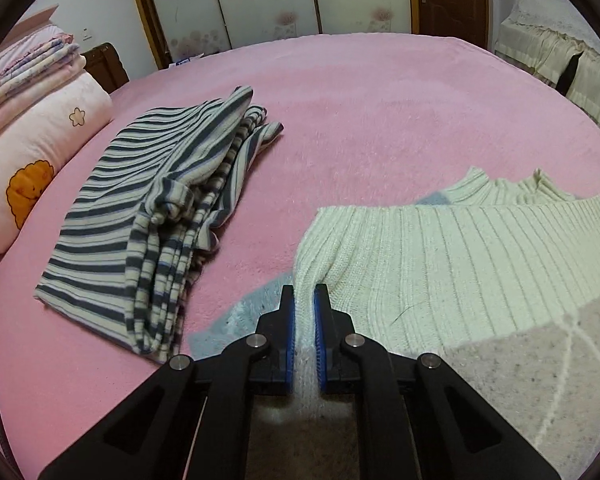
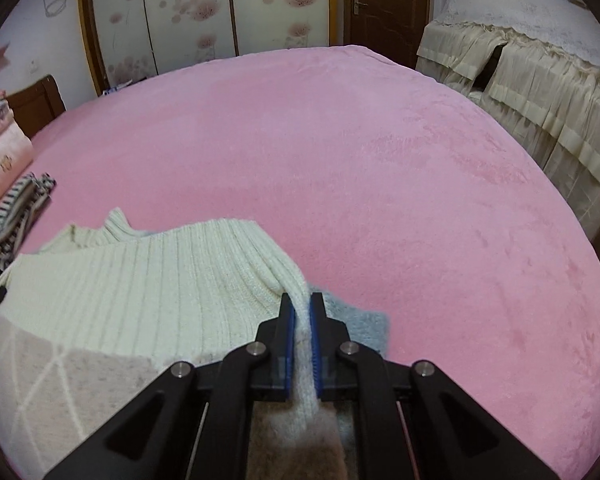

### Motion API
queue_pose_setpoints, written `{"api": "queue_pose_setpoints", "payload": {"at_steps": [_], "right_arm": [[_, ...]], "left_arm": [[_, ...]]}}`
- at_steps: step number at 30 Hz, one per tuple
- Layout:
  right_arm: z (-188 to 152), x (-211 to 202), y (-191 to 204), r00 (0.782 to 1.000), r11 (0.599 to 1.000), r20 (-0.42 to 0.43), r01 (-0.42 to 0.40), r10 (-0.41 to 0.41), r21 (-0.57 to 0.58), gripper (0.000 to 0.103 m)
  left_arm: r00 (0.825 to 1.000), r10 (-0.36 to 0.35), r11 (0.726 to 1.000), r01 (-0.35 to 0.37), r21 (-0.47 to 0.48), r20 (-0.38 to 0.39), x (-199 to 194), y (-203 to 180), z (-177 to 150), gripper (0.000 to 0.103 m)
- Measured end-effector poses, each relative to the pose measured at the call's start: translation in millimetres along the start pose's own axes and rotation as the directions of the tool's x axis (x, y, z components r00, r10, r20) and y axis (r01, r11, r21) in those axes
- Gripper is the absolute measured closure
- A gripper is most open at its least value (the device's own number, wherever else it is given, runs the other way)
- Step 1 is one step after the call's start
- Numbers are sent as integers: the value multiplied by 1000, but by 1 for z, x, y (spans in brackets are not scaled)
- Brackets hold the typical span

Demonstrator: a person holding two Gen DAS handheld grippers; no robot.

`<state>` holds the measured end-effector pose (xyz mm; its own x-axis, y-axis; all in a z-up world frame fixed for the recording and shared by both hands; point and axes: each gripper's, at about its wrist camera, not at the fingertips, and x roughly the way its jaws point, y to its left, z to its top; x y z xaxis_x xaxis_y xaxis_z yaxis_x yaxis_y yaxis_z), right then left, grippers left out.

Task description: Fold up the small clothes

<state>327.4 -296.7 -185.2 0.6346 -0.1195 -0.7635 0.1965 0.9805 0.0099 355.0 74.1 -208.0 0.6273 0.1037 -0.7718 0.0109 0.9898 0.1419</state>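
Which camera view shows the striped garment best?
The left wrist view. There the striped garment lies folded on the pink bed cover, seen almost whole, left of the cream sweater. The right wrist view shows only a small part of it at the left edge of the picture.

pink bed (image 2: 380,160): sweater (image 2: 140,280), striped garment (image 1: 120,220)

Wide open pink bedspread (image 2: 380,168) ahead and to the right, nothing on it up to the far edge; blocked on the left by a striped pile (image 1: 148,240), with pillows (image 1: 40,152) just beyond. Hemmed on the right by draped furniture (image 2: 540,92) beside the bed; only a narrow bare strip between striped pile and cream sweater (image 1: 440,256).
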Motion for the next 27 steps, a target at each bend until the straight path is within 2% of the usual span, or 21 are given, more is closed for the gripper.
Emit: {"api": "queue_pose_setpoints", "payload": {"at_steps": [11, 15, 17, 18, 19, 20, 21, 23, 27], "right_arm": [[-5, 5, 4, 1000, 999, -4, 26, -26, -37, 91], [-3, -3, 1, 1000, 1000, -19, -2, 2, -14, 78], [-1, -12, -1, 1000, 1000, -20, -24, 24, 5, 69], [0, -18, -2, 999, 999, -20, -39, 39, 15, 63], [0, -23, -2, 999, 999, -19, -39, 39, 15, 63], [0, -28, -1, 999, 999, -18, -31, 31, 7, 63], [0, -35, 0, 1000, 1000, -13, -19, 19, -8, 63], [0, -49, 1, 1000, 1000, 0, -20, 20, -21, 63], [0, -87, 4, 999, 999, 36, -28, 30, -38, 63]], "left_arm": [[993, -117, 990, 116, -74, -9, 16, 18, -3, 88], [989, -145, 987, 144, -70, -16, 12, 20, -2, 83], [989, -143, 988, 142, -64, -22, 6, 21, 0, 76], [991, -134, 989, 133, -61, -22, 2, 23, 2, 64], [994, -112, 992, 110, -61, -22, -3, 24, 3, 32], [996, -86, 994, 84, -63, -26, -7, 25, 4, 17], [999, -50, 997, 49, -68, -13, -16, 27, 4, 7], [999, -46, 997, 47, -60, 18, -30, 31, 4, 7], [999, -44, 997, 44, -58, 11, -64, 41, 9, 7]]}}
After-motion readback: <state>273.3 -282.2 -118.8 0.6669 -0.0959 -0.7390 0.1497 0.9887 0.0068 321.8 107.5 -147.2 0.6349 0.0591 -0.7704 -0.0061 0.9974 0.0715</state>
